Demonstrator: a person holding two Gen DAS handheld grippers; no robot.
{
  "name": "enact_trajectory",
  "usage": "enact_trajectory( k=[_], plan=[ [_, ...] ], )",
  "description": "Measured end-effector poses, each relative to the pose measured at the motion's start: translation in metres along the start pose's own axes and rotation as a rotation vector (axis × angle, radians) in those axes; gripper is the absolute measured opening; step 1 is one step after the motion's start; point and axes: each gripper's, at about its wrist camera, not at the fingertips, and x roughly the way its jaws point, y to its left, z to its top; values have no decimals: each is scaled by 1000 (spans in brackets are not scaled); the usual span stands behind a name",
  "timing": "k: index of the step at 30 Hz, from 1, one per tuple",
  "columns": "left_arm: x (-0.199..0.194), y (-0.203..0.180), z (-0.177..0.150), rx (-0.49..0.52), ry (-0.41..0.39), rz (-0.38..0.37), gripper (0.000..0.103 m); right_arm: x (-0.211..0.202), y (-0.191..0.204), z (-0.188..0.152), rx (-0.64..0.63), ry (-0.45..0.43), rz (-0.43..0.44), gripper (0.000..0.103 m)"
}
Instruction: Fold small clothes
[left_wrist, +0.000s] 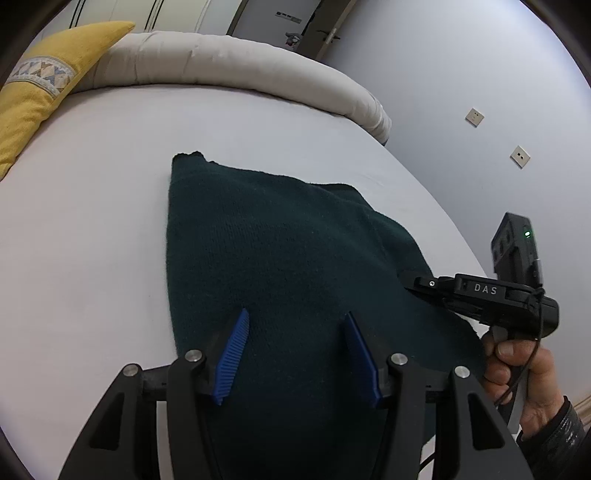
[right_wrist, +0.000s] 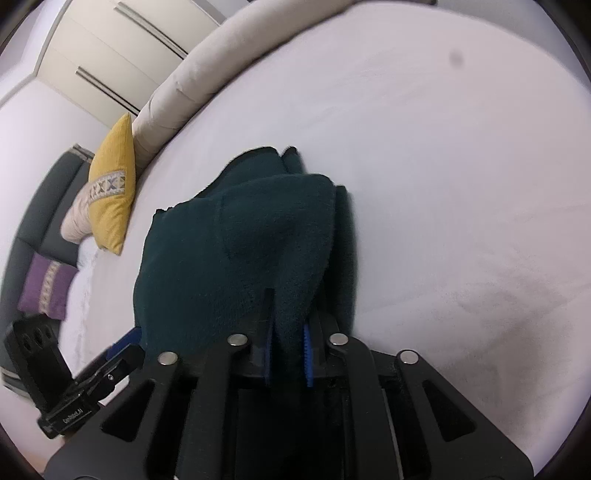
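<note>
A dark green knitted garment (left_wrist: 280, 251) lies partly folded on the white bed sheet (left_wrist: 92, 221). My left gripper (left_wrist: 295, 321) is open, its blue fingers just above the garment's near part, with nothing between them. My right gripper (right_wrist: 290, 317) is shut on an edge of the garment (right_wrist: 236, 236) and lifts a fold of it off the sheet. In the left wrist view the right gripper (left_wrist: 417, 282) reaches in from the right at the garment's right edge, held by a hand (left_wrist: 517, 373).
A yellow cushion (left_wrist: 40, 85) and a long beige bolster (left_wrist: 236, 62) lie at the bed's far edge. A purple cushion (right_wrist: 46, 288) sits on a dark sofa at left. A wall with sockets (left_wrist: 474, 117) is at right.
</note>
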Motion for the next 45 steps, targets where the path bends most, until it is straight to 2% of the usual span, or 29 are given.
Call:
enact_trajectory(
  k=[2, 3, 4, 5, 7, 10, 13, 14, 15, 17, 19, 21, 22, 24, 25, 26, 28, 29, 30, 31, 32, 35, 37, 38, 39, 40, 42, 44, 45],
  plan=[
    [-15, -6, -1, 19, -35, 24, 56, -5, -1, 1, 23, -9, -6, 16],
    [-25, -10, -3, 44, -70, 48, 56, -15, 6, 0, -1, -35, -60, 20],
    [-35, -15, -6, 78, -111, 74, 56, -32, 16, -6, -35, -79, -155, 21],
    [-40, -19, -9, 94, -129, 85, 56, -46, 25, -11, -61, -120, -196, 21],
    [-39, -23, -19, 116, -129, 105, 56, -68, 45, -30, -108, -162, -99, 21],
    [-9, -23, -33, 145, -41, 143, 54, -61, 64, -65, -202, -101, -83, 21],
    [3, -25, -40, 195, -42, 184, 57, -35, 42, -86, -181, -29, -76, 18],
    [6, -28, -40, 217, -39, 203, 58, -34, 32, -89, -190, -56, -32, 9],
    [8, -32, -40, 240, -38, 222, 59, -37, 22, -90, -190, -88, 5, 5],
    [10, -38, -42, 273, -35, 255, 59, -41, 5, -88, -126, -83, 53, 3],
    [0, -34, -37, 244, -22, 227, 59, -52, 10, -85, -138, -78, 21, 5],
    [-17, -27, -29, 186, -33, 190, 58, -66, 21, -79, -160, -101, -14, 11],
    [-32, -24, -22, 146, -81, 183, 58, -70, 28, -72, -163, -120, -22, 15],
    [-45, -25, -7, 144, -146, 189, 58, -75, 41, -54, -180, -140, -23, 30],
    [-46, -28, 4, 160, -170, 202, 58, -71, 49, -42, -191, -129, -12, 48],
    [-39, -30, 15, 177, -165, 214, 58, -61, 58, -31, -207, -103, 2, 58],
    [-15, -31, 34, 204, -124, 249, 58, -44, 70, -16, -247, -62, 27, 62],
    [3, -27, 39, 208, -85, 269, 58, -31, 71, -8, -250, -41, 14, 61],
    [27, -18, 41, 194, -8, 281, 59, -13, 63, 1, -220, -12, -23, 58],
    [45, -9, 35, 175, 40, 276, 59, 3, 59, 8, -189, -4, -33, 49],
    [47, -5, 31, 186, 1, 279, 62, 8, 48, 14, -157, -17, -17, 31],
    [48, -4, 29, 203, -15, 273, 64, 6, 13, 33, -43, -49, 38, 3],
    [46, 3, 34, 177, 1, 235, 66, -3, -5, 41, 7, -96, 7, 4],
    [40, 7, 36, 153, 3, 203, 65, -10, -10, 42, 22, -127, -40, 21],
    [32, 11, 37, 125, -3, 184, 65, -22, -14, 40, 44, -151, -96, 30],
    [16, 19, 37, 63, -24, 166, 65, -30, -18, 39, 70, -163, -146, 33],
    [-9, 32, 33, -37, -74, 141, 71, -47, -24, 29, 90, -164, -62, 34],
    [-27, 54, 25, -159, -101, 70, 85, -59, -23, 14, 76, -162, -3, 64],
    [-27, 61, 22, -197, -79, 56, 85, -62, -23, 9, 62, -151, 11, 64]
  ],
)
